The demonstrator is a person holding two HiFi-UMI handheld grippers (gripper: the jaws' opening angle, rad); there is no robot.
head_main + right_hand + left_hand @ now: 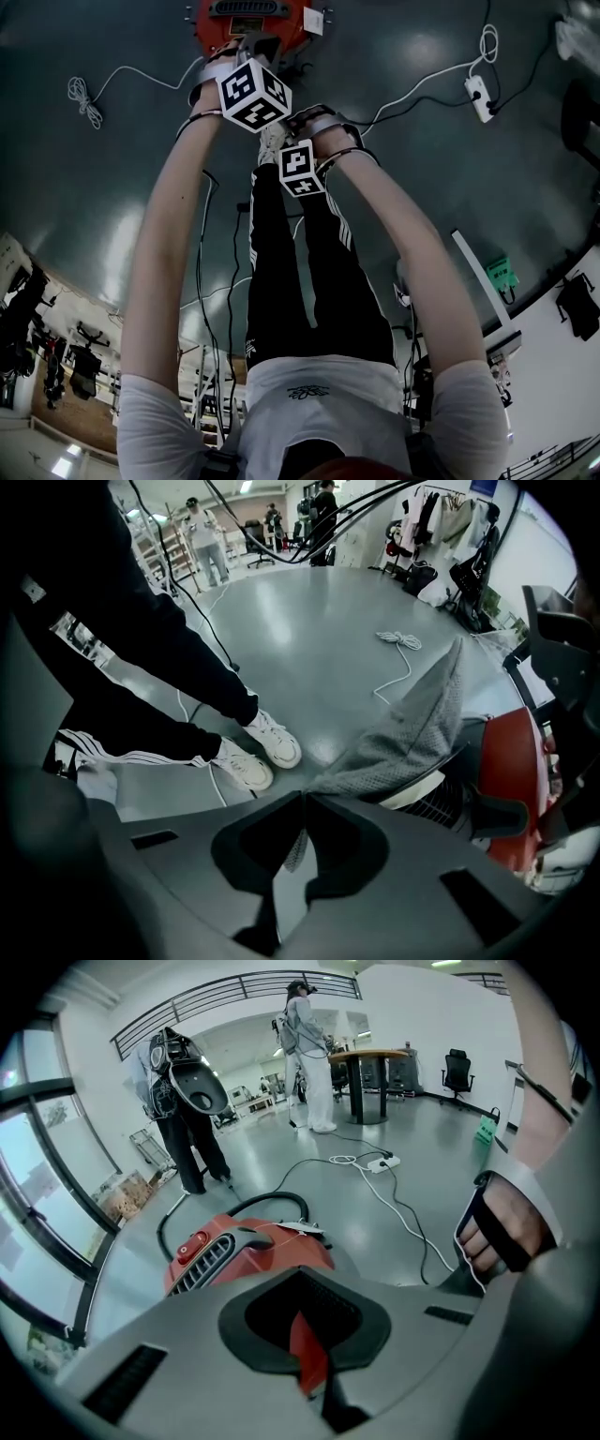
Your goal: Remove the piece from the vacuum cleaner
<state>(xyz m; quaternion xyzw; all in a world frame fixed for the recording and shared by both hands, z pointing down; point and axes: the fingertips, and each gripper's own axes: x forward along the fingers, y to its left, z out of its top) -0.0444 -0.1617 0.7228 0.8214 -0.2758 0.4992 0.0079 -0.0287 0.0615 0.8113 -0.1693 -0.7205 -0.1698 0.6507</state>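
The red vacuum cleaner [248, 19] sits on the floor at the top of the head view, just beyond both grippers. My left gripper [255, 56] reaches onto it. In the left gripper view its jaws [309, 1363] are shut on a thin red piece [307, 1344], with the vacuum's red body [248, 1251] right behind. My right gripper [281, 150] is nearer my feet. In the right gripper view it [295, 841] is shut on a grey mesh cloth [412, 733] that stretches up to the vacuum [511, 761] and its white grille [441, 803].
A black hose [272, 1202] curls behind the vacuum. A power strip [480, 98] with its white cable lies to the right, a coiled white cord [84, 98] to the left. My white shoes [258, 752] stand close by. Two people [309, 1054] and a round table [370, 1063] are further off.
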